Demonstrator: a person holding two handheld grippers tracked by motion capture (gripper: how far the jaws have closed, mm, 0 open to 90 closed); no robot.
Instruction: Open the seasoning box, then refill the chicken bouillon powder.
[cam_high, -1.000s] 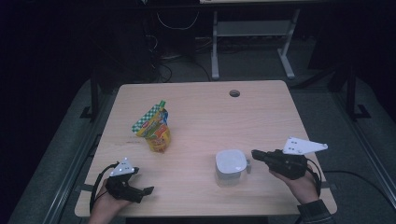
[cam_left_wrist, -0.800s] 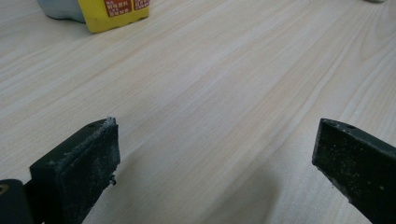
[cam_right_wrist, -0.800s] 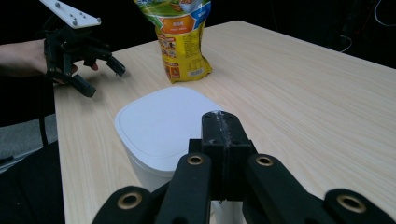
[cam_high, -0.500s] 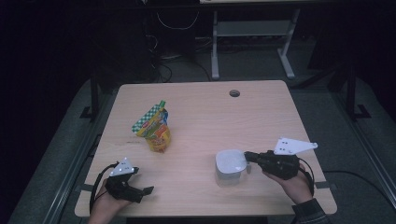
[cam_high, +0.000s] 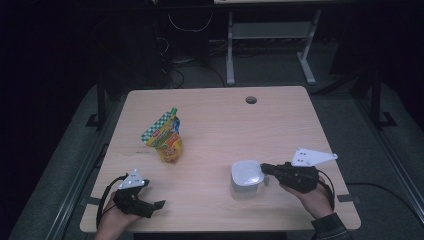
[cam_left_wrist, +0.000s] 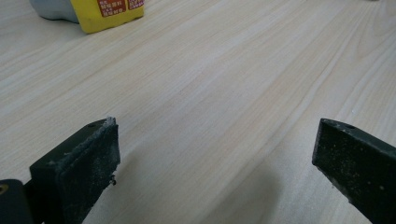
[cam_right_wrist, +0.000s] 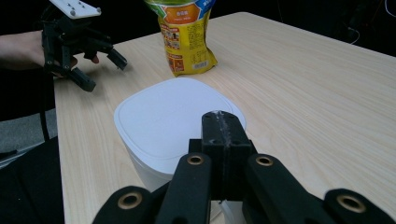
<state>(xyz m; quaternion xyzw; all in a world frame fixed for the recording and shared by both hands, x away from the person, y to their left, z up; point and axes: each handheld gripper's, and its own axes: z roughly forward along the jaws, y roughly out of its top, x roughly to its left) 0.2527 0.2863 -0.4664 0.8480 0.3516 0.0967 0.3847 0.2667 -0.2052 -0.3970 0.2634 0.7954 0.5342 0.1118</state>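
Note:
A white lidded container (cam_high: 246, 179) stands on the wooden table (cam_high: 225, 120) near its front right. My right gripper (cam_high: 264, 169) is shut, and its tips rest at the right rim of the lid. In the right gripper view the closed jaws (cam_right_wrist: 223, 123) lie over the near edge of the white lid (cam_right_wrist: 173, 116). A yellow and green snack bag (cam_high: 165, 137) stands left of centre. My left gripper (cam_high: 152, 207) rests at the front left corner, open, with bare table between its jaws (cam_left_wrist: 215, 158).
The snack bag (cam_right_wrist: 187, 35) rises behind the container in the right gripper view, with the left gripper (cam_right_wrist: 100, 67) beyond it to the left. A cable hole (cam_high: 251, 100) sits near the far table edge. A metal desk frame (cam_high: 270, 45) stands on the floor behind.
My right gripper has moved left across the table to the container's right rim. The left gripper, the bag and the container have stayed put.

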